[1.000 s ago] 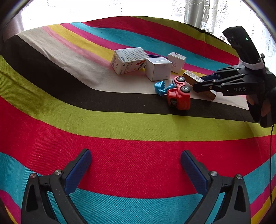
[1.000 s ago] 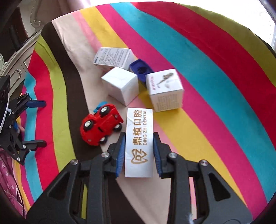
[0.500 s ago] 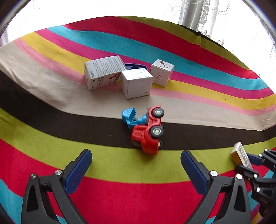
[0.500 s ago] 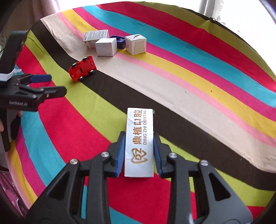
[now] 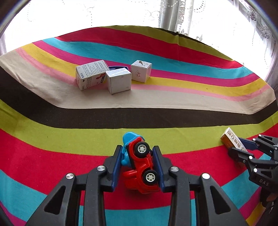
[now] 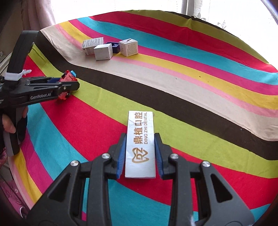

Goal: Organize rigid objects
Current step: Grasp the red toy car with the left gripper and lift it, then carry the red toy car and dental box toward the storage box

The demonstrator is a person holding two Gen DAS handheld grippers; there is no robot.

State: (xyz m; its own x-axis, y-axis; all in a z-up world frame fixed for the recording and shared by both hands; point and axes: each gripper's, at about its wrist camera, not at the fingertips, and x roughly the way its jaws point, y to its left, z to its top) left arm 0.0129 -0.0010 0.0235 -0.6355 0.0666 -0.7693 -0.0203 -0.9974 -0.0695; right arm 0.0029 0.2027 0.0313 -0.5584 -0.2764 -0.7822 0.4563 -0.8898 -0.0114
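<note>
My left gripper [image 5: 137,153] is shut on a red toy car with a blue scoop [image 5: 140,165], lying on its side between the jaws. It also shows in the right wrist view [image 6: 66,85]. My right gripper [image 6: 139,139] is shut on a long white dental box [image 6: 140,144], over the red and green stripes. That box also shows at the right edge of the left wrist view [image 5: 232,140]. Three white boxes [image 5: 119,82] and a dark blue item [image 6: 113,47] stand grouped on the beige stripe farther back.
A striped cloth [image 5: 173,118] covers the whole surface. A window with lace curtains [image 5: 175,13] lies behind the far edge. The cloth's left edge drops off beside a hand holding the left gripper [image 6: 7,121].
My left gripper has closed on the toy car, which was lying free ahead of open jaws before. The right gripper has carried the dental box back away from the box group.
</note>
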